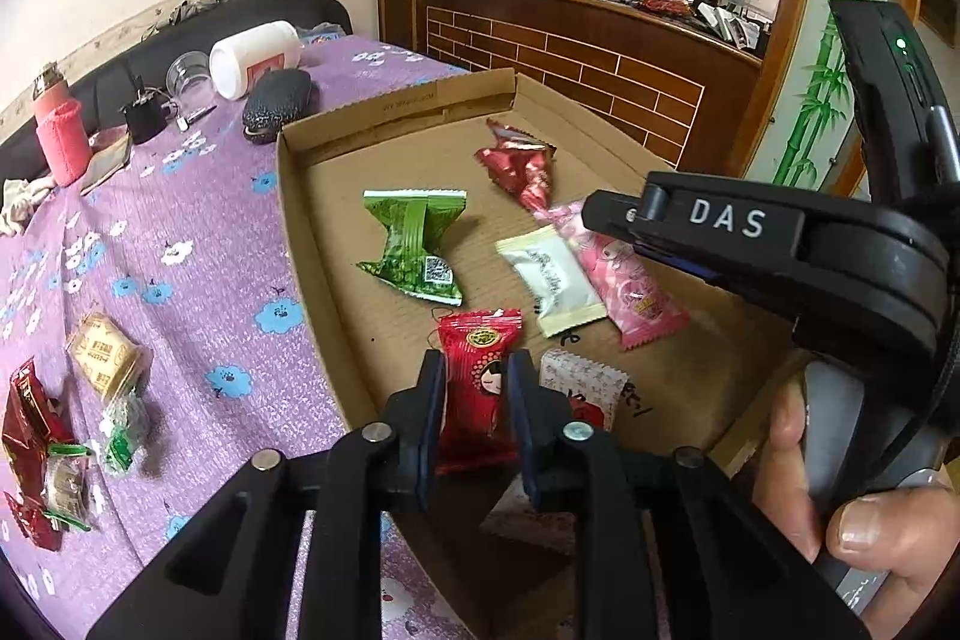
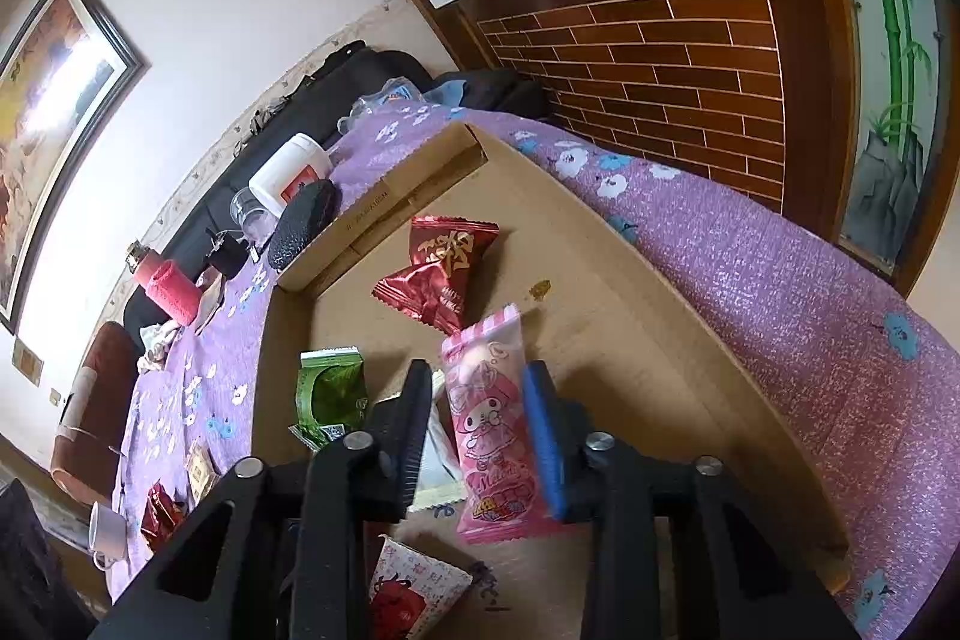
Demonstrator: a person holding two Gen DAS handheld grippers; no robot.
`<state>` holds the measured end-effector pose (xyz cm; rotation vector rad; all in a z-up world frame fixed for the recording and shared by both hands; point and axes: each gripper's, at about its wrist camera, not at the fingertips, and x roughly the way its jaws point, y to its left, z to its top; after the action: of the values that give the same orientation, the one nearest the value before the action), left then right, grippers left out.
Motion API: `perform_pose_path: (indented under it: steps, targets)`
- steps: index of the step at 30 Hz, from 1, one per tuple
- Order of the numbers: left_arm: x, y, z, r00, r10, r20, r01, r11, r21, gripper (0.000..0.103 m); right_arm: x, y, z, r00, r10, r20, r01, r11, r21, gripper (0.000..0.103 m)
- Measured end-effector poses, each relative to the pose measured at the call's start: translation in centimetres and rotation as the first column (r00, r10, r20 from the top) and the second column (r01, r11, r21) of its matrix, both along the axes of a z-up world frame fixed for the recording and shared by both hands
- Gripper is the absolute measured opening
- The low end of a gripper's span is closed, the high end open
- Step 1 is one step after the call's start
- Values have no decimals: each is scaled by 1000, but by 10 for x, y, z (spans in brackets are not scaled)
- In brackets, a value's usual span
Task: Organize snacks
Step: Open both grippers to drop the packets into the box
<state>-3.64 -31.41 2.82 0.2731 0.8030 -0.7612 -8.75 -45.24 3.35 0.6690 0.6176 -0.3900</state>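
Observation:
A shallow cardboard box [image 1: 312, 244] lies on a purple flowered cloth and holds several wrapped snacks. My left gripper [image 1: 477, 388] is shut on a red candy packet [image 1: 477, 370] low over the box's near floor. My right gripper [image 2: 480, 400] stands open around a pink cartoon packet [image 2: 489, 430] that lies on the box floor; a gap shows beside its left finger. From the left wrist view the right gripper [image 1: 606, 220] reaches in from the right over that pink packet [image 1: 636, 292]. A green packet [image 1: 414, 244], a dark red packet [image 1: 522, 166] and a white packet [image 1: 555, 280] lie nearby.
More snacks lie loose on the cloth left of the box: a tan packet [image 1: 108, 358], red ones [image 1: 30, 436]. Behind the box stand a white jar [image 1: 255, 55], a black pouch [image 1: 276, 103] and a pink-sleeved bottle [image 1: 60, 130]. A wooden counter [image 1: 600, 58] rises beyond.

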Motion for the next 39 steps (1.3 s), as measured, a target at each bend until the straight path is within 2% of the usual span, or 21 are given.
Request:
perform_pose_path:
  steps: [2,13,17,39]
  targets:
    - [-1,0,1,1000,-1,8,1,1000,-3,27,0,0,1,1000,-5,7,5,1000,-5,37]
    - [-4,4,7,999,8,39,-7,1000,-24,29,-2,5,8,1000,-6,30,8,999,-45,38]
    - [-7,5,9,998,15,59,-14,1000,-24,36,-2,8,10,999,-9,31,11,998,-62,37]
    - [-8,6,13,994,41,105,-38,999,-27,38,-4,11,12,999,-20,34,23,996,-85,40]
